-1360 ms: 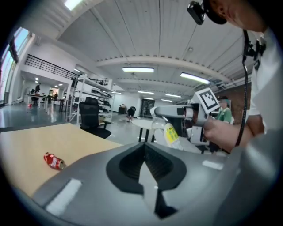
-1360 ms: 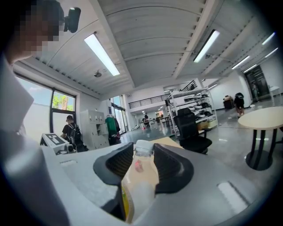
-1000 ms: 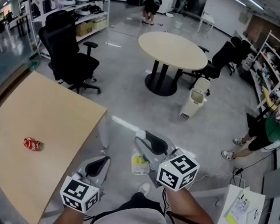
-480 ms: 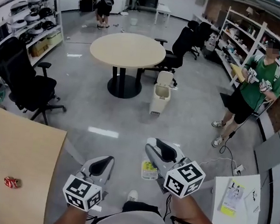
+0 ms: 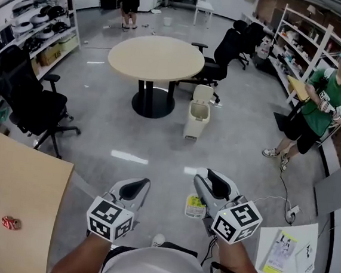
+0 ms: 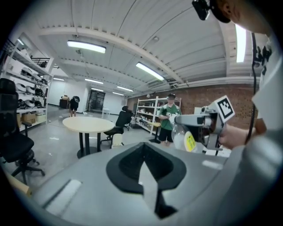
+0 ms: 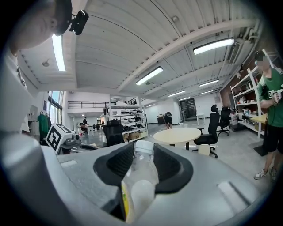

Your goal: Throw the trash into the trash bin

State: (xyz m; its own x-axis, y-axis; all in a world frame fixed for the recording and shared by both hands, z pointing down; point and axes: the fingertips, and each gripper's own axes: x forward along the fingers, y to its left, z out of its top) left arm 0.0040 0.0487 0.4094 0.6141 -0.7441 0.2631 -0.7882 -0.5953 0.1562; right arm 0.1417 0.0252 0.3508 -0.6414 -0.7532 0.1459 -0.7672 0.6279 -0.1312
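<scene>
Right hand-held gripper [image 5: 203,184] clamps a clear bottle [image 7: 139,176] above the floor [image 5: 158,144]; left hand-held gripper [image 5: 136,188] is closed, empty. The bin [image 5: 197,111] stands well ahead, so the smooth bottle may slip loose on the way.

Bottle [image 5: 195,206] — clear plastic; floor [image 5: 234,163] — glossy

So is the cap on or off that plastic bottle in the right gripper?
On. The right gripper view shows a white cap sitting on the neck of the clear bottle.
</scene>
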